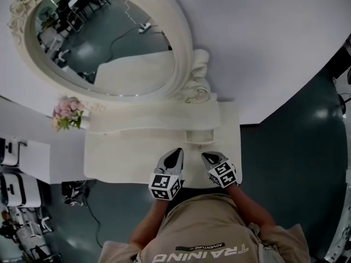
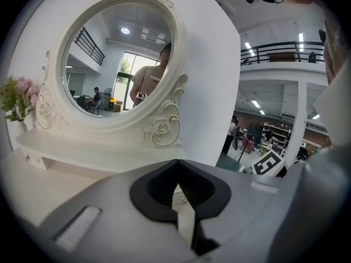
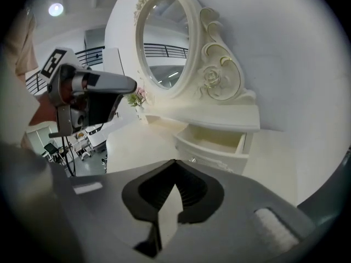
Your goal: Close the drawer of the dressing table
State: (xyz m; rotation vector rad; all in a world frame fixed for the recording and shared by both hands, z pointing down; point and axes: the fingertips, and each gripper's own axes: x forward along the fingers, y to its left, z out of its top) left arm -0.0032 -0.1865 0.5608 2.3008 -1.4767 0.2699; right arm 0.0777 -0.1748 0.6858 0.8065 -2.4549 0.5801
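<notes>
Readable print: the person's beige shirt (image 1: 219,229) carries "TRAINING" in large white letters, upside down in the head view, with a small dark label reading "ADVENTURE" just above it. The shirt print reflected in the mirror (image 2: 118,53) is too small to read. Black-and-white square markers cover the cube on each gripper; they carry no words. Left gripper (image 1: 175,153): jaws pressed together at the tips, nothing between them, pointing toward the mirror's carved frame. Right gripper (image 1: 207,158): jaws likewise closed tip to tip and empty, aimed at the drawer (image 3: 214,142). Both grippers sit side by side over the front part of the cream tabletop (image 1: 126,158); whether either touches the surface cannot be told. The drawer is pulled out of the low shelf under the mirror, at the right end of the dressing table (image 1: 159,119), with its pale inside showing and a small knob (image 3: 192,159) on its front. It lies just ahead of the right gripper, apart from it. Pink flowers (image 1: 68,111) stand at the left end of the shelf. A white wall (image 1: 263,48) backs the table.
</notes>
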